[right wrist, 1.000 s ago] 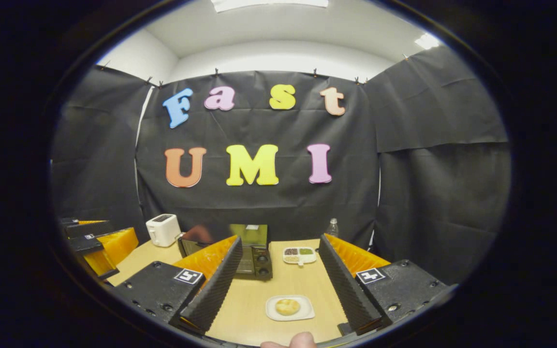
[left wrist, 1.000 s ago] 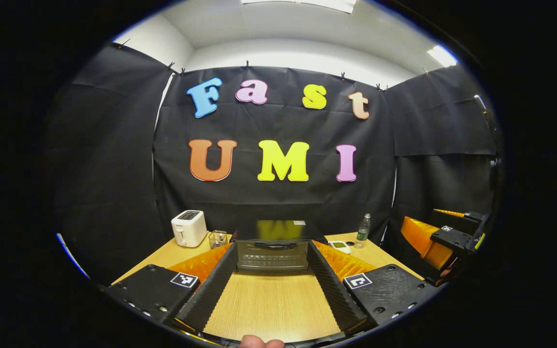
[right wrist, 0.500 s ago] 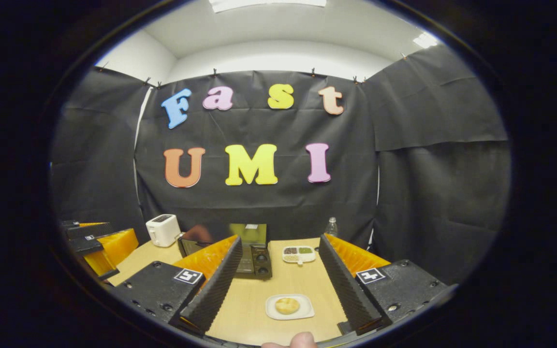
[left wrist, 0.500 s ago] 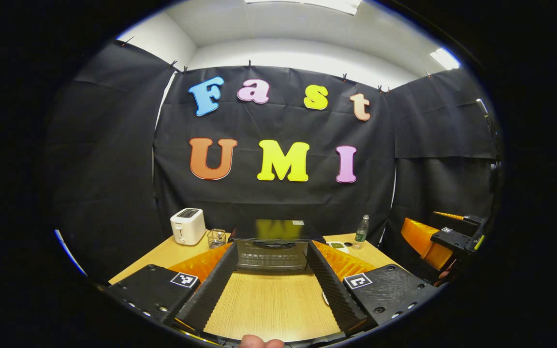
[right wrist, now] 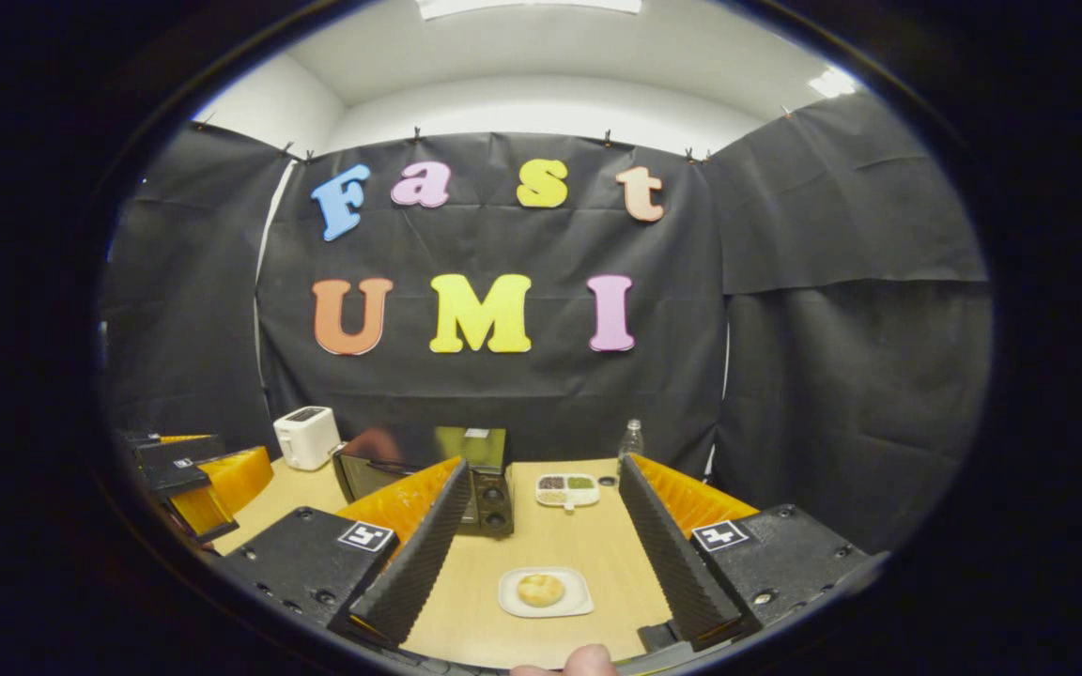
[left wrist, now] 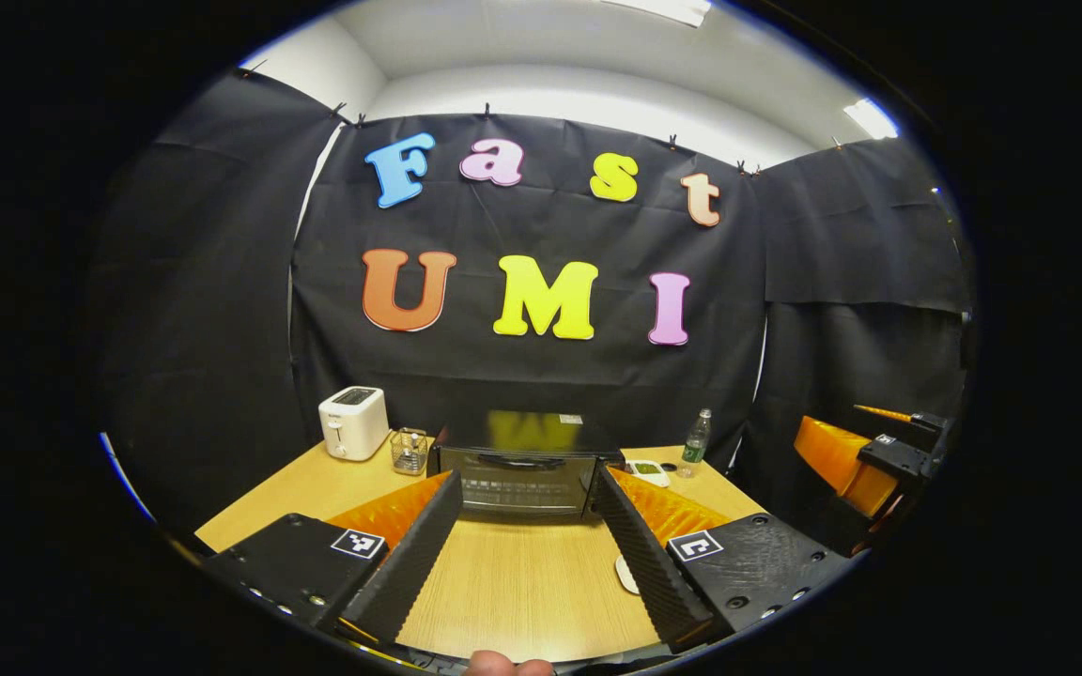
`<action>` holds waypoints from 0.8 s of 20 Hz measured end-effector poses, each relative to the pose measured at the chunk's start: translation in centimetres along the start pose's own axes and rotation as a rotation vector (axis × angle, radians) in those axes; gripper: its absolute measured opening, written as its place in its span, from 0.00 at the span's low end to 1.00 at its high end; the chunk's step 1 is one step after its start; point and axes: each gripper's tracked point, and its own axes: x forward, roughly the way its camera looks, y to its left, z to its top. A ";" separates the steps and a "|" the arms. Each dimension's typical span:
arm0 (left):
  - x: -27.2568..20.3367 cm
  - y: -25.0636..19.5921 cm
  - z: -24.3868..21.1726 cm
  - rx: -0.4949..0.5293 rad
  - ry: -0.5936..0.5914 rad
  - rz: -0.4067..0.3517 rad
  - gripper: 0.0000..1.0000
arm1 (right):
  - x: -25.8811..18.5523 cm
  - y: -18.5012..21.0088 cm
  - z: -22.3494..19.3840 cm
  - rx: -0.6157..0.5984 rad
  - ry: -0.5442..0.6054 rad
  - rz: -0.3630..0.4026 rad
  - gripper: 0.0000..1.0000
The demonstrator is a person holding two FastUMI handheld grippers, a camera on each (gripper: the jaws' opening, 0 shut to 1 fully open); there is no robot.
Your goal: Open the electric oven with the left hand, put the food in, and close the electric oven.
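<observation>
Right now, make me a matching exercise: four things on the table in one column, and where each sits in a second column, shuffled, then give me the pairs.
Things:
1. toaster
2. electric oven
3. bread roll
4. water bottle

Places:
A. on a white plate between the right gripper's fingers
B. back right of the table, by the cloth wall
C. straight ahead of the left gripper, door shut
D. back left corner of the table

Pairs: 1-D, 2-C, 3-A, 4-B

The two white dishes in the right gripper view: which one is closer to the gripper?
The plate with the round bun, between the fingers. The divided dish sits farther back, beside the oven.
</observation>
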 end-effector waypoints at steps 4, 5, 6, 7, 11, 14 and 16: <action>1.8 -0.1 -1.0 0.000 0.041 -0.007 0.94 | 0.8 -1.4 -0.8 0.003 0.035 -0.021 0.99; 2.5 -0.2 -1.1 -0.001 0.044 -0.009 0.94 | 1.2 -1.8 -0.8 0.001 0.039 -0.025 0.99; 3.4 -0.3 -1.2 -0.001 0.049 -0.012 0.94 | 1.4 -2.2 -0.8 -0.003 0.042 -0.032 0.99; 4.5 -0.4 -1.3 -0.001 0.055 -0.015 0.94 | 1.7 -2.7 -0.7 -0.008 0.045 -0.041 0.99; 9.6 -0.4 -1.5 0.012 0.076 -0.023 0.94 | 2.7 -5.6 -0.4 -0.016 0.049 -0.093 0.99; 13.8 -0.2 -1.4 0.017 0.085 -0.025 0.94 | 3.4 -8.2 -0.4 -0.018 0.059 -0.143 0.99; 16.5 -0.3 -1.3 0.018 0.093 -0.030 0.94 | 4.0 -9.6 -0.6 -0.015 0.071 -0.170 0.99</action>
